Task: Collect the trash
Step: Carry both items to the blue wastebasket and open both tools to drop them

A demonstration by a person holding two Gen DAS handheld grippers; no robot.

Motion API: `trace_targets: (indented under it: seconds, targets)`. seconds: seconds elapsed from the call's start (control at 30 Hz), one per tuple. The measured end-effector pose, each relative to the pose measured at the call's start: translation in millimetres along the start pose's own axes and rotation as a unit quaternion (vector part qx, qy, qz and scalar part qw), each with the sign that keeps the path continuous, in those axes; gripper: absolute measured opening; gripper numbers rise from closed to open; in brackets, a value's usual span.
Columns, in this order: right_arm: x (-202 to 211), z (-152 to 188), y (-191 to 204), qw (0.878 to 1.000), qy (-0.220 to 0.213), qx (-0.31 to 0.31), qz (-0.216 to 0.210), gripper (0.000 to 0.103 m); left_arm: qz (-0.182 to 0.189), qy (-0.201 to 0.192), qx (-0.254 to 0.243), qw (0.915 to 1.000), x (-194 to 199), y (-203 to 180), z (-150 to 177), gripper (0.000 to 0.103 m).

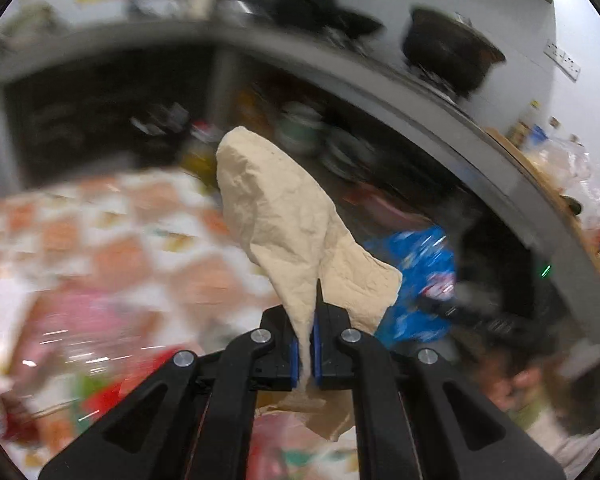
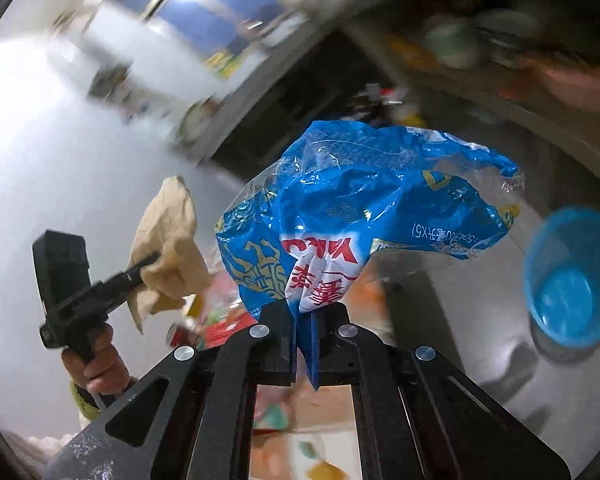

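My left gripper (image 1: 306, 332) is shut on a crumpled beige paper napkin (image 1: 284, 224), which stands up from the pads in the left wrist view. The same napkin (image 2: 168, 248) and the left gripper (image 2: 150, 262), held by a hand (image 2: 96, 364), show at the left of the right wrist view. My right gripper (image 2: 306, 324) is shut on a blue plastic wrapper (image 2: 364, 208) with red and white print. That wrapper (image 1: 420, 280) appears blurred to the right in the left wrist view. Both pieces hang in the air above the table.
A table with an orange and white patterned cloth (image 1: 100, 248) lies below, strewn with other wrappers (image 1: 80, 340). A blue plastic basin (image 2: 572, 276) sits at the right on the floor. A grey counter (image 1: 380, 80) carries a black pot (image 1: 448, 52); cluttered shelves lie beneath.
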State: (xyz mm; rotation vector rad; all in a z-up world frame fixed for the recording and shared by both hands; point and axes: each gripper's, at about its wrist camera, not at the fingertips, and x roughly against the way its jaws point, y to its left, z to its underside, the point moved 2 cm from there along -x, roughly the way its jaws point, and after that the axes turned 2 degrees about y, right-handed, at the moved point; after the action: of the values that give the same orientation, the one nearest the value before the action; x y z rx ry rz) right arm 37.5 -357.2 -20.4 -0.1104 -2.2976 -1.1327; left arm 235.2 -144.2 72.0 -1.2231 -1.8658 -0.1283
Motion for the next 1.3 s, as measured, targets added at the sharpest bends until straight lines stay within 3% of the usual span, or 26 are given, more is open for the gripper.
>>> trace_targets:
  seconds: [0.03,0.17,0.23,0.33,0.4,0.6,0.8,0.9,0.93,0.97,1.03,1.13,1.3]
  targets:
    - [7.7,3.2,-21.3,1.0,-0.009,-0.028,0.003,0.003,0.026,0.032,0.003,0.9991,-28.3,-12.8,-11.9,0.005]
    - [13.8,20.2,-91.8,0.994,-0.019,-0.102,0.03,0.003,0.064,0.147,0.001,0.9871,-132.4,-55.7,-32.1,0.005]
    - [6.1,28.1,-129.6,0.989,-0.013,-0.138,0.043,0.003,0.077,0.205,0.016,0.9756,-180.6,-68.2,-33.5,0.005]
    - [-9.1,34.3,-171.8,0.983,0.001,-0.175,0.063,0.003,0.085,0.309,0.069,0.9449,-277.1,-77.9,-28.5,0.005]
    - [-24.5,36.3,-204.4,0.977,0.014,-0.196,0.085,0.003,0.076,0.347,0.095,0.93,-327.2,-79.9,-25.2,0.005]
    - [-50.7,32.0,-275.7,0.962,0.04,-0.228,0.147,0.003,0.004,0.418,0.123,0.9003,-454.2,-81.8,-6.5,0.005]
    - [-78.0,10.6,-320.1,0.95,0.073,-0.23,0.198,0.006,-0.028,0.438,0.118,0.891,-527.0,-85.0,12.2,0.005]
    - [-90.2,8.5,-334.3,0.946,0.086,-0.219,0.222,0.009,-0.043,0.438,0.12,0.89,-547.5,-79.6,18.7,0.012]
    - [-91.6,9.0,-338.7,0.946,0.089,-0.214,0.226,0.015,-0.041,0.438,0.125,0.8893,-552.5,-77.9,20.0,0.022]
    - [-95.8,8.6,-342.8,0.945,0.095,-0.21,0.231,0.029,-0.04,0.438,0.127,0.8892,-557.0,-80.0,21.6,0.034]
    - [-97.3,7.4,-345.4,0.942,0.1,-0.2,0.252,0.04,-0.041,0.439,0.119,0.8897,-561.1,-82.3,21.4,0.045]
    - [-101.5,7.4,-352.2,0.937,0.104,-0.195,0.272,0.049,-0.037,0.435,0.107,0.8933,-559.7,-90.1,22.1,0.053]
    - [-82.0,11.9,-357.1,0.932,0.09,-0.189,0.297,0.057,-0.021,0.429,0.103,0.8971,-553.3,-98.5,16.1,0.056]
